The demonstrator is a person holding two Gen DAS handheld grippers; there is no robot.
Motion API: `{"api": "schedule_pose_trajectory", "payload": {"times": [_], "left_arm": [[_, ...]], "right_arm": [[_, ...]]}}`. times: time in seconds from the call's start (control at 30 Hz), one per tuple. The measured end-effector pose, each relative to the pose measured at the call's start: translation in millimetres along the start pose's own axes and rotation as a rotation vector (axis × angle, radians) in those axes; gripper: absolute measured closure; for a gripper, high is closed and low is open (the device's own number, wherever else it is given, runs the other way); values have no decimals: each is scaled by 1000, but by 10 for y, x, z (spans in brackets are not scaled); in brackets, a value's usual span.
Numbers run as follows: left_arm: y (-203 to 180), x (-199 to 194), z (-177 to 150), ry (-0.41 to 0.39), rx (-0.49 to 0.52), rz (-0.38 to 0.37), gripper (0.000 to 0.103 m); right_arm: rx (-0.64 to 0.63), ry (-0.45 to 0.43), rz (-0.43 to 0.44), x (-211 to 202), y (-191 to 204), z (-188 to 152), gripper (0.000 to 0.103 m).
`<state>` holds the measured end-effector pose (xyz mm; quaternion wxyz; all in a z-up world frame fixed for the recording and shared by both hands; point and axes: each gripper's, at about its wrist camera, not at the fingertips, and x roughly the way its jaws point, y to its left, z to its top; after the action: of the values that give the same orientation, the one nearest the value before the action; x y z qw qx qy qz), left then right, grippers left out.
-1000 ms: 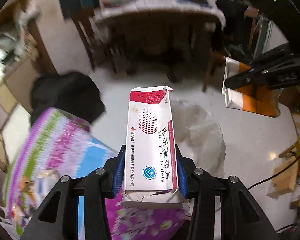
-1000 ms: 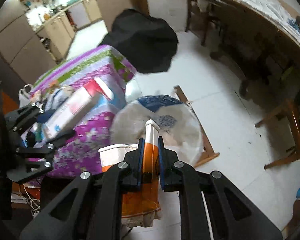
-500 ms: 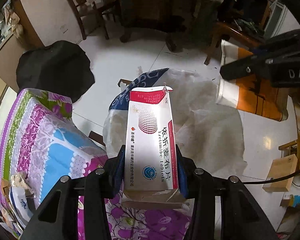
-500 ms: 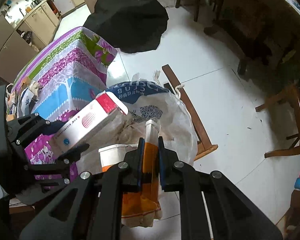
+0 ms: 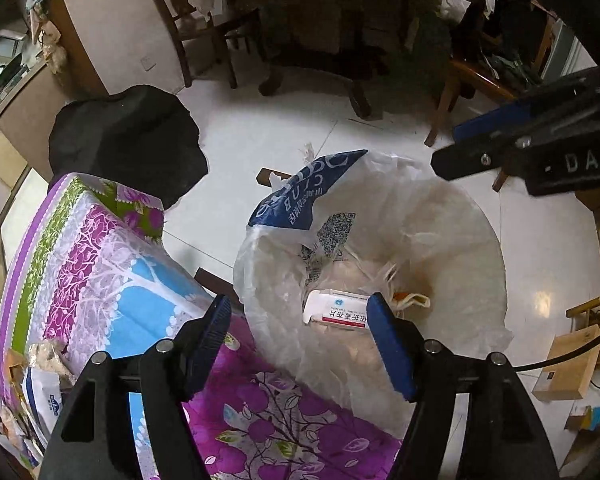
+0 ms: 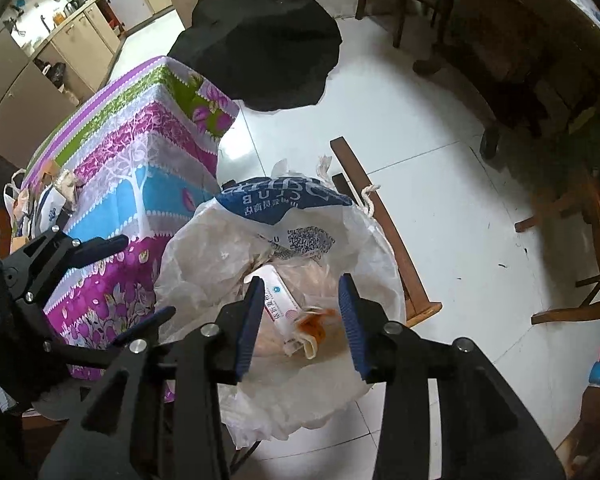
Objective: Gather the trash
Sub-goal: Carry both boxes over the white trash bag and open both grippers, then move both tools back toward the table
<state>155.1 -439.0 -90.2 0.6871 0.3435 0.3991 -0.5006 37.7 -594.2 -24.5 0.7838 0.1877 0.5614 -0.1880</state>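
Observation:
A white plastic trash bag (image 5: 428, 216) (image 6: 204, 248) with a blue printed flap stands open on the floor beside the table. Inside it lie a white and red medicine box (image 5: 336, 312) (image 6: 278, 300) and an orange and white wrapper (image 5: 410, 300) (image 6: 314, 326). My left gripper (image 5: 298, 308) hangs over the bag's mouth, its jaws opening with nothing pressed between them. My right gripper (image 6: 302, 284) is also above the bag, jaws opening and empty. Each gripper also shows in the other's view: the right gripper (image 5: 456, 144) at upper right, the left gripper (image 6: 140, 280) at left.
A table with a purple, blue and green floral cloth (image 5: 100, 280) (image 6: 140, 152) stands left of the bag, with scraps of trash (image 5: 44, 372) (image 6: 48, 192) on it. A black covered object (image 5: 128, 140) sits beyond. Wooden chairs (image 6: 572, 208) and a cardboard box (image 5: 568, 368) ring the white tiled floor.
Both grippers came down over the bag and opened. The medicine box left the left gripper and the orange wrapper left the right gripper; both now lie in the bag.

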Motion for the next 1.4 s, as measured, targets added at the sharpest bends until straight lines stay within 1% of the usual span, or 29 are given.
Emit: {"api": "schedule_pose_trajectory", "payload": {"times": [0.27,0.4,0.53,0.57,0.63,0.7,0.73,0.8,0.83,0.9,1.0,1.1,1.27,1.33,1.4], "left_arm": [[49,-36,-71,-19,-9,16,32],[118,-72,-135,-34,-32,25,32],[216,-164,-211,-67,-70,69,32],[238,-198,-233,-77,-81,81,32],[288,-283,-281,-102,-114,101,32],[348,-384,-347,-129,-154,131,32],[376,-433,-382,-144,-167,148,32],[407,-546,-466,-184,-188,194,32],[431,-627,-547,-212,-198,222,31],[487,-746,-692,-242,-221,264,31],[592,-899,-934,-264,-257,300,30],[766,-1088,-1301,-282,-318,353,29],[1115,-1377,-1933,-297,-428,402,27],[1290,-1515,-2205,-304,-487,408,27],[1422,-1652,-2440,-319,-528,415,27]], "right_arm": [[-12,6,-26,-4,71,-39,66],[-17,6,-34,19,117,-68,66],[-29,3,-54,54,198,-101,66],[-34,-5,-73,50,226,-109,66],[-46,-36,-98,19,278,-123,66],[-63,-102,-138,-65,374,-149,66],[-70,-151,-154,-131,436,-170,64],[-79,-223,-146,-231,541,-210,61],[-84,-259,-145,-281,608,-237,60],[-101,-300,-118,-336,747,-274,60],[-125,-358,-91,-387,993,-328,60],[-151,-404,-50,-410,1246,-386,60],[-231,-494,13,-444,1769,-542,60],[-282,-543,31,-425,2031,-634,60],[-327,-570,70,-385,2268,-726,60]]}}
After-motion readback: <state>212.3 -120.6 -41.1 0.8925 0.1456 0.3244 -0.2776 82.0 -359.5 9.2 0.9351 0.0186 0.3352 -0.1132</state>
